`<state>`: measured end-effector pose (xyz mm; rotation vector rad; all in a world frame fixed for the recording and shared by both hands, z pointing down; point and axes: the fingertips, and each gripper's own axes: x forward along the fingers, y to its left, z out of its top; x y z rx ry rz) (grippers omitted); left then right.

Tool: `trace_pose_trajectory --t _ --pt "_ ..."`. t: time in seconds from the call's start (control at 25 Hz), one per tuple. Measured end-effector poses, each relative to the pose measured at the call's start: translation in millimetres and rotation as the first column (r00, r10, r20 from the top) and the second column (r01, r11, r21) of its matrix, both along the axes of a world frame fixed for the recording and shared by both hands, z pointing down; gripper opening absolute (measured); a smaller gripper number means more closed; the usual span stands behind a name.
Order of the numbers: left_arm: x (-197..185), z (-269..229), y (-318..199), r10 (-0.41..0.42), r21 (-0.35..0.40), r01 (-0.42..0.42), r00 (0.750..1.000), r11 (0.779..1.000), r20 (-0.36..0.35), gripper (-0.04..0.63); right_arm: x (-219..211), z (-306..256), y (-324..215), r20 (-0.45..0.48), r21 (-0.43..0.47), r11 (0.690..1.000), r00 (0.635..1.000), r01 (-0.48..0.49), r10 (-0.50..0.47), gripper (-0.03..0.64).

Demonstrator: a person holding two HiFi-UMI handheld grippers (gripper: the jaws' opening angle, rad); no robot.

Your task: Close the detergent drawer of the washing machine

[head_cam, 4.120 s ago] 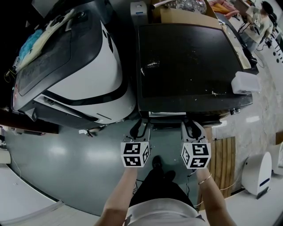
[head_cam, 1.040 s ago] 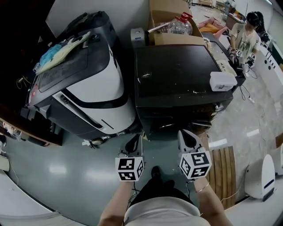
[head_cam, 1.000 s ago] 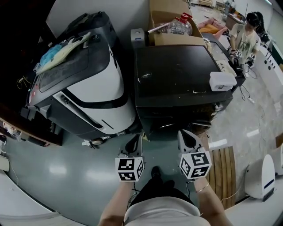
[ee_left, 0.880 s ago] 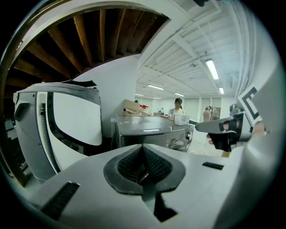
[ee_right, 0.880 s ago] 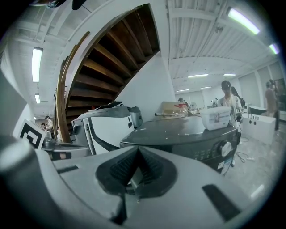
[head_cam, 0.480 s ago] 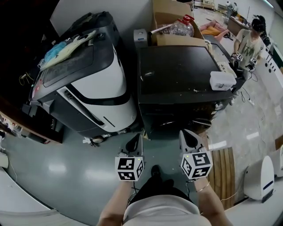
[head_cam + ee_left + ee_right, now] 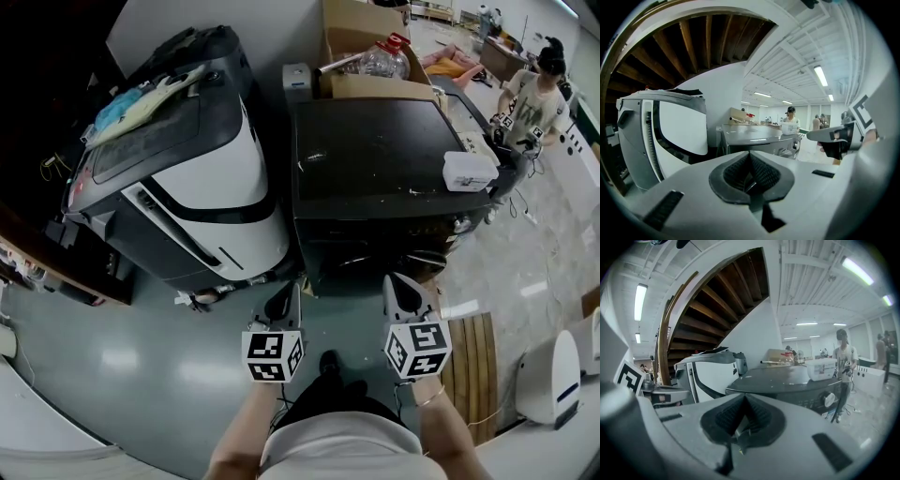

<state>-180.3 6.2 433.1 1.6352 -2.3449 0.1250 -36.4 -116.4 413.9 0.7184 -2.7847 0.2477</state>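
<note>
washing machine (image 7: 375,150), black: detergent drawer (image 7: 339,249) on upper front, looks pushed in. left gripper (image 7: 285,298), right gripper (image 7: 399,289): jaws pressed together, empty, short of it. risk: drawer left slightly ajar, hard to judge from above.

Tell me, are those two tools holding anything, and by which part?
Nothing. The left tool and right tool are both shut and empty, short of the washing machine.

Big white-and-grey machine (image 7: 211,183) on the left, blue cloth (image 7: 114,112) on top. Far side there's a cardboard box (image 7: 375,86) with a red-capped bottle (image 7: 382,58) in it, and a wooden slat mat (image 7: 473,375) sits near right.
</note>
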Motion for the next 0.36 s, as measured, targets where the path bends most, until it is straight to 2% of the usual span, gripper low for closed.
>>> trace_pose_trajectory --t 0.36 --pt "1.9 -0.6 1.7 0.014 -0.007 -0.013 1.0 1.0 0.009 -0.005 -1.0 -0.2 1.3 -0.001 0.005 1.0 1.0 0.0 0.0 0.002"
